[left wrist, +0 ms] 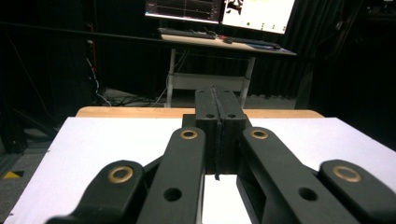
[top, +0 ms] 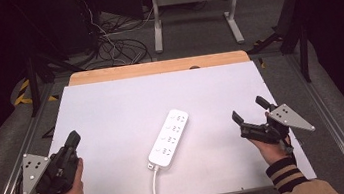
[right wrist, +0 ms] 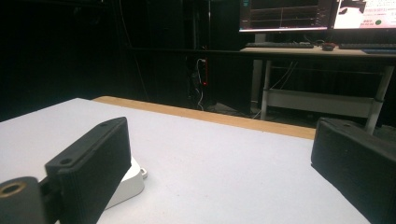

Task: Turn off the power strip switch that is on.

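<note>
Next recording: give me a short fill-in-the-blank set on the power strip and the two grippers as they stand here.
1. The white power strip lies on the table ____ the two grippers.
2. The left gripper has its fingers ____.
3. The right gripper has its fingers ____.
4. The power strip's cable runs off the table's ____ edge.

Missing words: between; shut; open; near

Left tool (top: 72, 139) gripped in the left hand (top: 66, 191) at the near left, pointing forward, jaws pressed flat together with nothing between. Right tool (top: 250, 113) gripped in the right hand (top: 272, 148) at the near right, striped cuff at the wrist, jaws spread wide apart, nothing held.
</note>
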The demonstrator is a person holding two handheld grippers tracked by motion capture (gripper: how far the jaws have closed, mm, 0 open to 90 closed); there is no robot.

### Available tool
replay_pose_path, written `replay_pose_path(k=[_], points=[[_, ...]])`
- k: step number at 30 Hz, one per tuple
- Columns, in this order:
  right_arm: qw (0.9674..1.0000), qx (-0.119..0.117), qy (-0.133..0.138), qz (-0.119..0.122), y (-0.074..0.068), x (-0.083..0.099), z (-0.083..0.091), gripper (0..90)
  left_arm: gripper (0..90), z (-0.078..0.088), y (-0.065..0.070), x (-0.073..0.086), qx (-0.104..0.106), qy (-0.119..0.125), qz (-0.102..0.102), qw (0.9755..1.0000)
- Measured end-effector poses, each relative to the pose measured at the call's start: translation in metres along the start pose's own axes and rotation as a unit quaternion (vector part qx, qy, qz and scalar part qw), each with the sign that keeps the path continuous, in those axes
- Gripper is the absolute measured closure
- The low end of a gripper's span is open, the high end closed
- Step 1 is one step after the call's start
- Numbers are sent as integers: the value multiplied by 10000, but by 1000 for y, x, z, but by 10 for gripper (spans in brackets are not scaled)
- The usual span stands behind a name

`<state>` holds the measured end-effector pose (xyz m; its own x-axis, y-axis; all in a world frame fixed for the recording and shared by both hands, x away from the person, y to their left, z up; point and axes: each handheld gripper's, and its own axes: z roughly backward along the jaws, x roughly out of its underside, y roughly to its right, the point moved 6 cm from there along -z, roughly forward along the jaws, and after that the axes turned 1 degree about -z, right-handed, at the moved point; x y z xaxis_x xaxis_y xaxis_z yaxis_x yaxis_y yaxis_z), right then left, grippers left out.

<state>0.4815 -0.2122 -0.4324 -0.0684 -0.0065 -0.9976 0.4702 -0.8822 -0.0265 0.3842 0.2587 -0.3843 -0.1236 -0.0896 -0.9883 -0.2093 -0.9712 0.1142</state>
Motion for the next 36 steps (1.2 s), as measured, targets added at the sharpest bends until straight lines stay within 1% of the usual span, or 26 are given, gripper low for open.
replay_pose_path(k=[1,5,6,9,11,16,17,18,19,20,21,22,23,26,27,29,31,32,33,34,36], points=[[10000,-5,6,4,0,0,0,55,898,0,-1,0,-11,-20,-50,10000],[10000,-5,-9,-5,0,0,0,56,900,1,0,-2,-2,-12,-87,10000],[10000,-5,-6,-6,0,0,0,56,900,2,0,-3,-4,-12,-139,9999],[10000,-5,-1,-4,0,0,1,56,900,2,0,-4,-4,12,-143,9999],[10000,-7,-7,-6,0,0,1,56,900,2,0,-5,3,20,-196,9998],[10000,-3,-5,-14,0,0,1,57,900,1,2,-6,82,35,-244,9997],[10000,-5,1,-32,0,0,1,57,900,1,4,-7,129,41,-311,9994],[10000,1,1,-35,0,0,1,58,900,1,4,-7,129,41,-311,9994],[10000,-2,-9,-24,0,0,1,59,900,-1,7,-9,176,59,-402,9990],[10000,1,-22,-13,1,0,1,59,900,-1,7,-9,176,59,-402,9990],[10000,5,-23,-18,1,0,1,59,900,-2,10,-10,208,65,-472,9986],[10000,5,-18,-39,1,0,1,59,900,-4,16,-12,287,91,-618,9976],[10000,5,-23,-22,1,0,2,59,900,-4,16,-12,287,91,-618,9976],[10000,-1,-19,-31,1,0,2,59,900,-6,26,-16,409,125,-776,9961],[10000,17,-23,-24,2,0,4,59,900,-7,32,-17,483,141,-879,9949],[10000,28,-2,-44,2,0,4,60,900,-7,38,-20,559,162,-1016,9931],[10000,36,-13,-37,3,0,6,60,900,-9,45,-22,660,170,-1098,9916],[10000,41,0,-63,3,0,6,60,900,-11,51,-22,759,157,-1149,9904],[10000,46,8,-60,4,-1,6,60,900,-12,54,-22,809,122,-1157,9899],[10000,53,4,-61,4,-1,7,60,900,-12,54,-22,809,122,-1157,9899],[10000,51,3,-52,3,-1,7,61,899,-16,59,-22,902,84,-1206,9886]])
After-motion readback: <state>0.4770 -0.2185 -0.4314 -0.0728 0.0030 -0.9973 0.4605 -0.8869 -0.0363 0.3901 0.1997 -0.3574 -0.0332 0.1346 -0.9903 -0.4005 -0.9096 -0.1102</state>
